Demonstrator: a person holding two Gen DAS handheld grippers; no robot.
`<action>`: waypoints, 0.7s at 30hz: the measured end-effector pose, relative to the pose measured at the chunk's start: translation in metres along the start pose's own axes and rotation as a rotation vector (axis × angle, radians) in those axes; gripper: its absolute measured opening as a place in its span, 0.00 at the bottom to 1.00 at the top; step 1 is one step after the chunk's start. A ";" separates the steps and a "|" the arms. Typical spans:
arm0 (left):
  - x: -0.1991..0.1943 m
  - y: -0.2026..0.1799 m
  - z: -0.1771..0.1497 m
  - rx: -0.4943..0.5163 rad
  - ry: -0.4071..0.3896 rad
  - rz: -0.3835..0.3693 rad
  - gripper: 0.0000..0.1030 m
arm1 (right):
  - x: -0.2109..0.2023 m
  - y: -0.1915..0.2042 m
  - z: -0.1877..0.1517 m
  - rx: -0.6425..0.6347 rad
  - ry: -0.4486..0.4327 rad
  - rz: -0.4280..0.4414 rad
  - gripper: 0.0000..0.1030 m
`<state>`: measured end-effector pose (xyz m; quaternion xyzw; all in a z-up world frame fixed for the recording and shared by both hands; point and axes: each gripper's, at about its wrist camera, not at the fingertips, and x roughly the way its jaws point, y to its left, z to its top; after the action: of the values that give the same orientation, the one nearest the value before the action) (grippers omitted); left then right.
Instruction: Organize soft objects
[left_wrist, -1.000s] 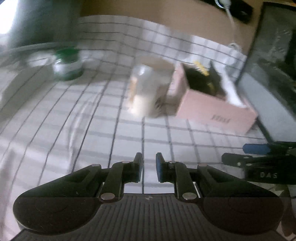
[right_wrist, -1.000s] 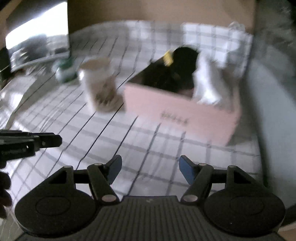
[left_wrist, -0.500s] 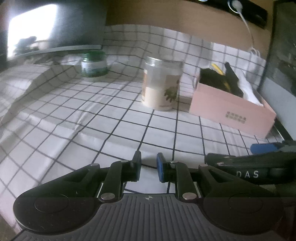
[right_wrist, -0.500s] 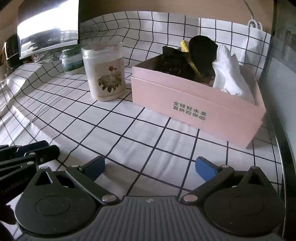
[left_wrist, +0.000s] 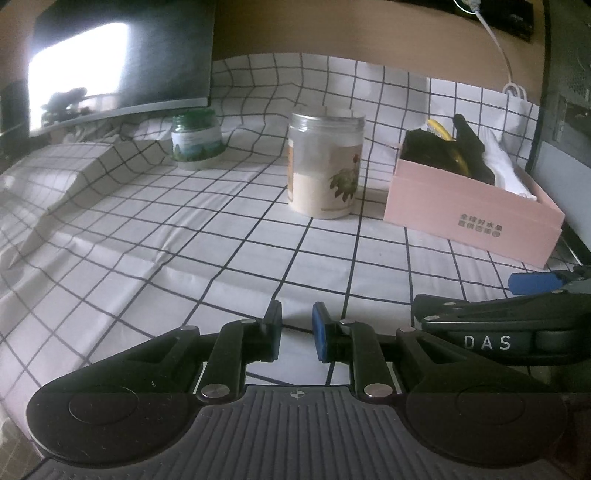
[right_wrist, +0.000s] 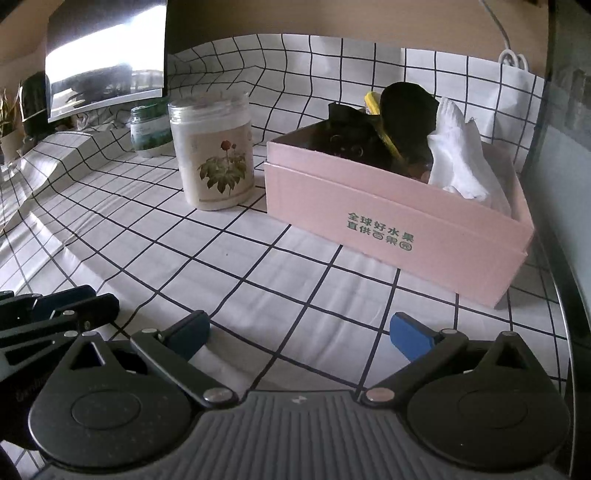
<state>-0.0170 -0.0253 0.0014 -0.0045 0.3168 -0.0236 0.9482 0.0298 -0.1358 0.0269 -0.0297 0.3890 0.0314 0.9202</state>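
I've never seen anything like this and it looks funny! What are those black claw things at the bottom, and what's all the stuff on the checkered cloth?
Those are grippers, two-finger tools a person holds, one per hand. Each carries a camera looking along its fingers, so you get two pictures. The left gripper is nearly closed on nothing; the right gripper is wide open and empty. On the checkered cloth stand a flower-labelled jar, a small green jar, and a pink box holding dark soft things and a white cloth.
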 end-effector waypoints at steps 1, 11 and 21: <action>0.000 0.001 0.000 -0.003 0.000 -0.003 0.20 | 0.000 0.001 -0.002 0.003 -0.014 -0.004 1.00; 0.000 0.005 0.001 -0.020 0.000 -0.019 0.20 | 0.001 0.001 -0.003 0.001 -0.025 0.000 1.00; 0.000 0.004 0.001 -0.016 0.000 -0.017 0.20 | 0.001 0.001 -0.003 0.001 -0.025 0.000 1.00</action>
<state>-0.0163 -0.0214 0.0019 -0.0148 0.3168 -0.0291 0.9479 0.0282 -0.1352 0.0243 -0.0287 0.3776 0.0315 0.9250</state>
